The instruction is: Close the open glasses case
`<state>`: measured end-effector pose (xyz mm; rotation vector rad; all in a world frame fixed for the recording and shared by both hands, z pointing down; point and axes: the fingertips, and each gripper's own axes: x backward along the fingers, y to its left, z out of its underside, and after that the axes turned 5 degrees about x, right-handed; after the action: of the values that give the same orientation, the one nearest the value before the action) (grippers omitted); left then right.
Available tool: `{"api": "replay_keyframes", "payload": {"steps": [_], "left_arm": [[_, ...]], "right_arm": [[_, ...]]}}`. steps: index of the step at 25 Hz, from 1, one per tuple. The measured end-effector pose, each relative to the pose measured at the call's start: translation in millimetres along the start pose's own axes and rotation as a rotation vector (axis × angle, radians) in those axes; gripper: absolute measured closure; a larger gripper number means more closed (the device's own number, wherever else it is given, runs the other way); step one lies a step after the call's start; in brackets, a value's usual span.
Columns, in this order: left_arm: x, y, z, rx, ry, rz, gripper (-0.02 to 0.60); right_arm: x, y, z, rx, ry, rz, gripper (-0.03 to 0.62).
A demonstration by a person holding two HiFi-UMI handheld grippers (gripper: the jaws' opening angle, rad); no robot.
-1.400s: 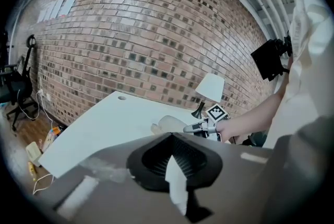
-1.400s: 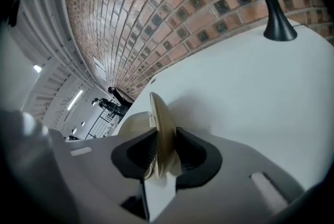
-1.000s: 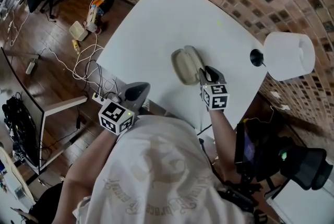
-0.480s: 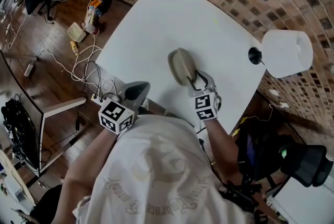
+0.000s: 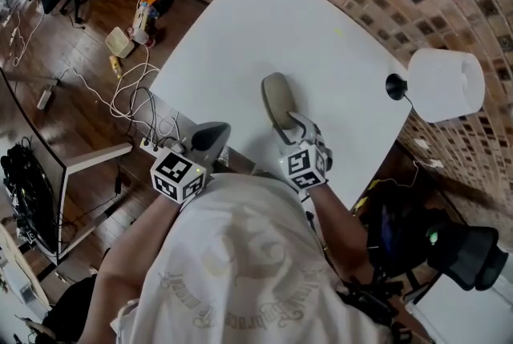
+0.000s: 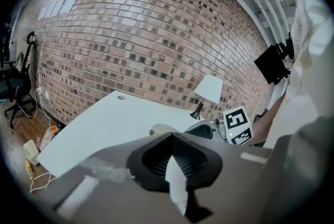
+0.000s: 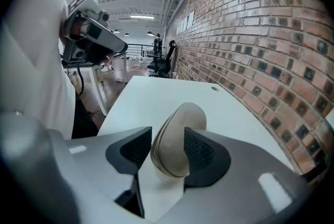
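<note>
Right gripper view: glasses case [image 7: 180, 129] sits end-on between the pads, both shells together, seam line down its left edge reads thin and even.
Right tongs [image 7: 168, 152]: closed to the width of the case, a pad on each shell as far as I can tell; nothing else in them.
Left tongs [image 6: 175, 157]: pads together, empty, held back off the worktop edge near the torso.
Case location: on the white worktop [image 5: 264, 38], roughly mid-surface, long axis running away from the person, near end in the right tongs [image 5: 295, 124].
Step, my read: final squeeze to latch the shells; looks nearly or fully done.
How to do it well: press evenly across both shells. Keep the pads square to the case so it doesn't twist or skid out forward. Hold until the seam is flush all round, then open straight and back off along the case axis.
Risk: smooth rounded shell, only the near end held, so it could squirt away from the pads.
Head view adds: whole case [image 5: 276, 98] outline, lamp [image 5: 445, 86] at the far right corner well apart from it, left tongs [image 5: 210, 138] parked.
Head view lacks: seam and pad contact, hidden by the tongs body.
Left gripper view adds: side-on look past its own pads at the right tongs [image 6: 206, 131] low on the worktop; case mostly hidden there.
</note>
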<state>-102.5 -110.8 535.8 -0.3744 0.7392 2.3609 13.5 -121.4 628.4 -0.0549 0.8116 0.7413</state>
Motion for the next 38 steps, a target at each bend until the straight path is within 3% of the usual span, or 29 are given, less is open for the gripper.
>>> {"api": "replay_keyframes", "payload": {"steps": [2,14,19,25,32,38], "left_arm": [[1.6,1.3,-0.7,0.000,-0.002,-0.001,0.578],[0.0,8.9,-3.3,0.011,0.002,0.002,0.578],[-4.2,5.5,-3.5,0.007,0.008,0.012,0.578],[-3.8,3.2,-1.4,0.005,0.005,0.007,0.578],[-0.6,-5.4,0.0,0.000,0.003,-0.010,0.578],[-11.6,-28.4,3.2,-0.028,0.010,0.006,0.578]], "right_arm": [[-1.1,0.6,-2.4,-0.011,-0.004,-0.007,0.400],[-13.6,-5.1,0.4,-0.042,-0.011,0.024,0.571],[-14.7,-5.0,0.9,-0.070,-0.080,0.038,0.574],[-17.0,-4.8,2.1,-0.047,-0.052,0.016,0.579],[-14.0,-4.6,2.1,-0.129,-0.061,-0.035,0.577],[-3.4,-9.1,-0.4,-0.110,-0.082,-0.061,0.523]]}}
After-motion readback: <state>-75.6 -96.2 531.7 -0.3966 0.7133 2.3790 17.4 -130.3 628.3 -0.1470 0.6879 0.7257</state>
